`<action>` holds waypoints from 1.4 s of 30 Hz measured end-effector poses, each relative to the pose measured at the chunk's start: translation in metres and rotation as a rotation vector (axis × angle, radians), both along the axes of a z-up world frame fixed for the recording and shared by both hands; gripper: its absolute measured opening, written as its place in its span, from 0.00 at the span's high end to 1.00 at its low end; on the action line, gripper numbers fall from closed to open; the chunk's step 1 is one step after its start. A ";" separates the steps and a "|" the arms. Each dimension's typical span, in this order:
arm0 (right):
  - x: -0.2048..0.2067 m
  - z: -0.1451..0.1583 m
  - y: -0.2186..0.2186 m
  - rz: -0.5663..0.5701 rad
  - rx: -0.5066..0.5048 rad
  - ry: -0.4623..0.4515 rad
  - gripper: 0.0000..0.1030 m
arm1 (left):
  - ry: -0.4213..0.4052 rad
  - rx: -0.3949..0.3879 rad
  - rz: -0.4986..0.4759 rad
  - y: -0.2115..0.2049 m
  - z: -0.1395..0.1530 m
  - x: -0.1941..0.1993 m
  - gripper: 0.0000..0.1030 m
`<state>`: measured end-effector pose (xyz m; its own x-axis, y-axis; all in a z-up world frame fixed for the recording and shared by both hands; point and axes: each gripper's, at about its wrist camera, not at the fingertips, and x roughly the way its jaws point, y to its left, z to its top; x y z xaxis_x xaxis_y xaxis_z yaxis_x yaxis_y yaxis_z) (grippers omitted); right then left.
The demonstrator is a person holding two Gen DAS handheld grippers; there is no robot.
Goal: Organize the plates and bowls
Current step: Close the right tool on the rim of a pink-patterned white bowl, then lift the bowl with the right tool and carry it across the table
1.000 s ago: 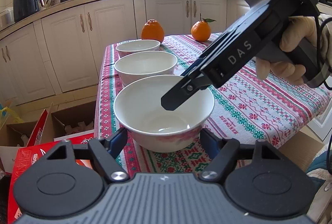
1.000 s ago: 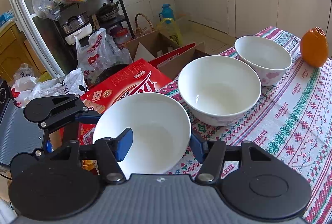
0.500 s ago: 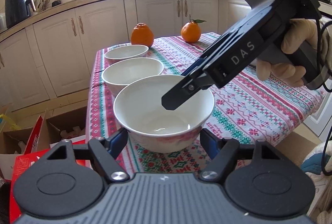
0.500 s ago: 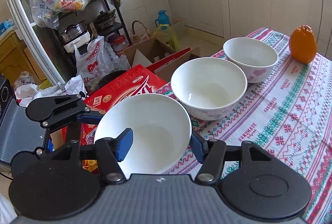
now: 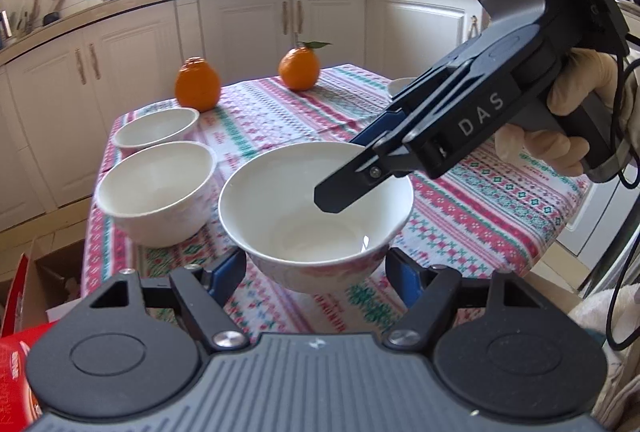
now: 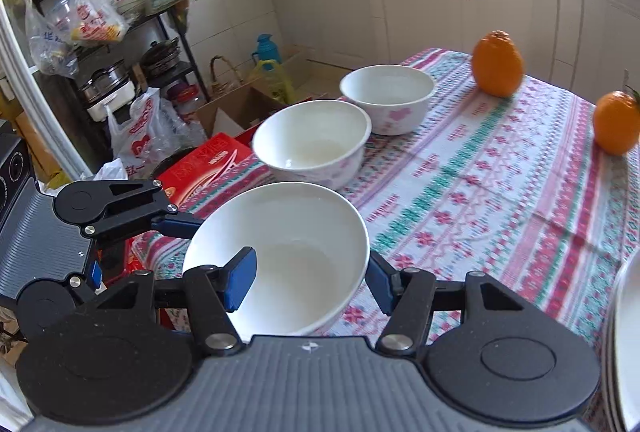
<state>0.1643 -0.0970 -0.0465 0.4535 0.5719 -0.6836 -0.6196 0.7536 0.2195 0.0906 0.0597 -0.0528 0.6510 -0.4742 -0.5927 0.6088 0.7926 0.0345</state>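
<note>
Gleaming round white ceramic bowl (image 5: 316, 216) over woven patterned tablecloth (image 5: 460, 216)

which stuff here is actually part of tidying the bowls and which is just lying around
Part of the job:
- near bowl, gripped by both the right gripper and the left gripper
- middle bowl
- far bowl

Just lying about:
- two oranges on the tablecloth
- red box on the floor
</note>
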 end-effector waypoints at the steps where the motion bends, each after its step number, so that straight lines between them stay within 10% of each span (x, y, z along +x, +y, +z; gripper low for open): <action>1: -0.001 0.000 -0.005 -0.010 0.000 -0.001 0.37 | 0.000 0.002 -0.011 -0.004 0.000 0.001 0.26; 31: 0.007 -0.018 -0.072 -0.146 0.012 0.003 0.34 | 0.042 0.007 -0.082 -0.069 -0.013 0.032 0.26; 38: 0.007 -0.018 -0.070 -0.133 0.018 0.003 0.26 | 0.036 0.010 -0.078 -0.069 -0.012 0.030 0.18; 42: 0.006 -0.017 -0.070 -0.144 0.012 -0.009 0.05 | 0.035 -0.006 -0.066 -0.064 -0.009 0.029 0.08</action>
